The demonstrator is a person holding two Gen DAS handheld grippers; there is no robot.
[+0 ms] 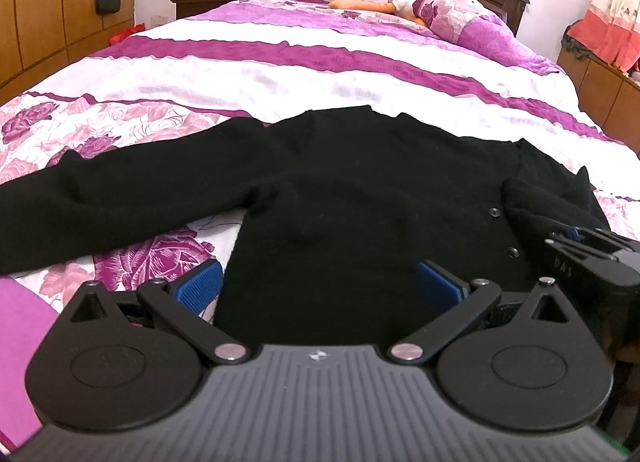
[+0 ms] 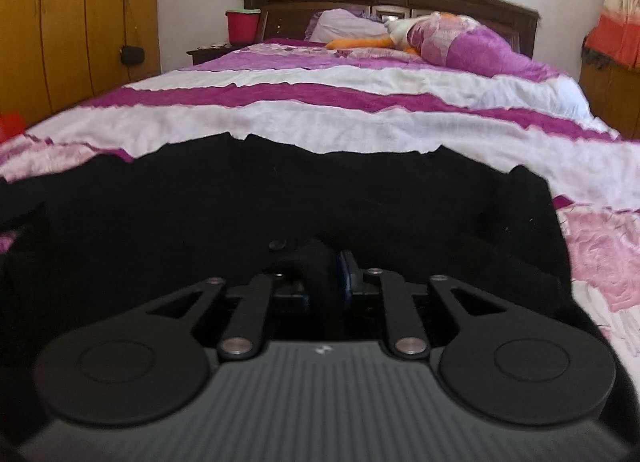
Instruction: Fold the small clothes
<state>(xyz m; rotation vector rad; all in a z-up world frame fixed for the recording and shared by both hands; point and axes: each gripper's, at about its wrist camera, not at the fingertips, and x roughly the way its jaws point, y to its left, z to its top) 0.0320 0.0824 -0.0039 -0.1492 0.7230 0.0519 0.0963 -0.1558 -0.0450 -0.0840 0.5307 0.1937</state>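
While the big bed [image 1: 280, 57] takes up most of both views, the black cardigan [image 1: 344, 189] lies flat on its near end, right in front of both claws. One sleeve [image 1: 104, 197] is spread out to the side, not folded yet. The other sleeve [image 1: 536, 205] looks folded in over the buttons, so I think the folding has only just begun. The left claw [image 1: 319, 282] is wide open and holds nothing. The right claw [image 2: 324, 274] is nearly closed with a bit of black cloth between its pads. Only the left view shows the spread sleeve. Only the right view shows that pinch up close.
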